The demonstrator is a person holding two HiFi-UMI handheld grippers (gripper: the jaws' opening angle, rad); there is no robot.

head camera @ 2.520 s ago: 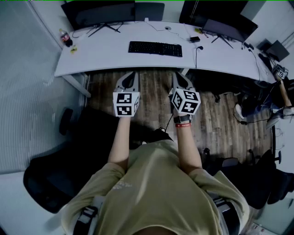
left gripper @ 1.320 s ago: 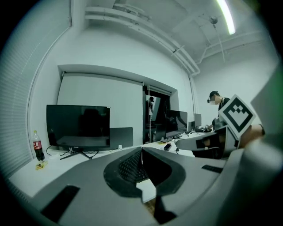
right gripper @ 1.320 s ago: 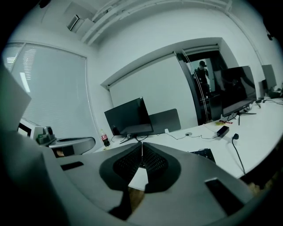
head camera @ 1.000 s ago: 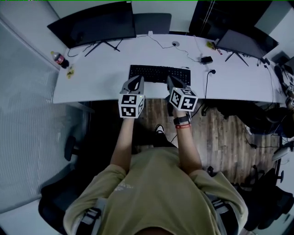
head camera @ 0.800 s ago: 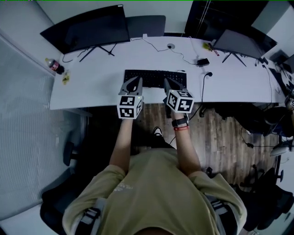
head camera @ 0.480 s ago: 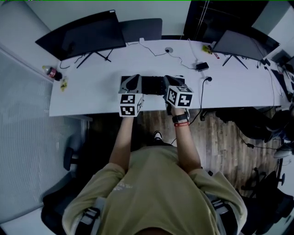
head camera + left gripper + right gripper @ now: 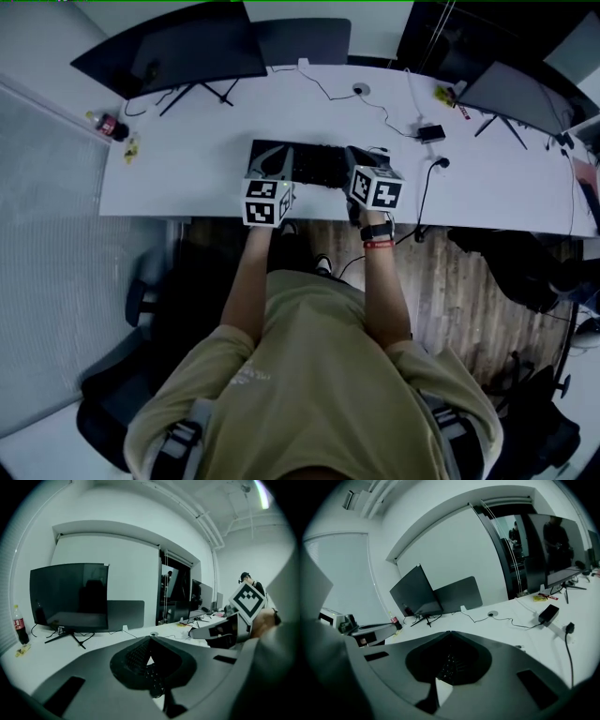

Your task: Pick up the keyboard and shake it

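Observation:
A black keyboard (image 7: pixel 319 167) lies flat near the front edge of the white desk (image 7: pixel 187 178). My left gripper (image 7: pixel 275 159) hovers over its left end, jaws shut with nothing between them. Over its right end is my right gripper (image 7: pixel 359 156), also shut and empty. In the left gripper view the jaws meet at their tips (image 7: pixel 150 638), and keys of the keyboard (image 7: pixel 152 673) show through the gap below. The right gripper view shows the same: closed tips (image 7: pixel 449 632) above the keyboard (image 7: pixel 449 665). Whether either gripper touches the keyboard I cannot tell.
A dark monitor (image 7: pixel 178 47) and a dark panel (image 7: pixel 305 37) stand at the back left, another monitor (image 7: pixel 511 89) at the back right. A cola bottle (image 7: pixel 105 125) is at the desk's left end. A power adapter (image 7: pixel 432 132) with cables lies right of the keyboard.
Both grippers have moved forward from the desk's front edge to over the keyboard's two ends. They have stayed shut throughout.

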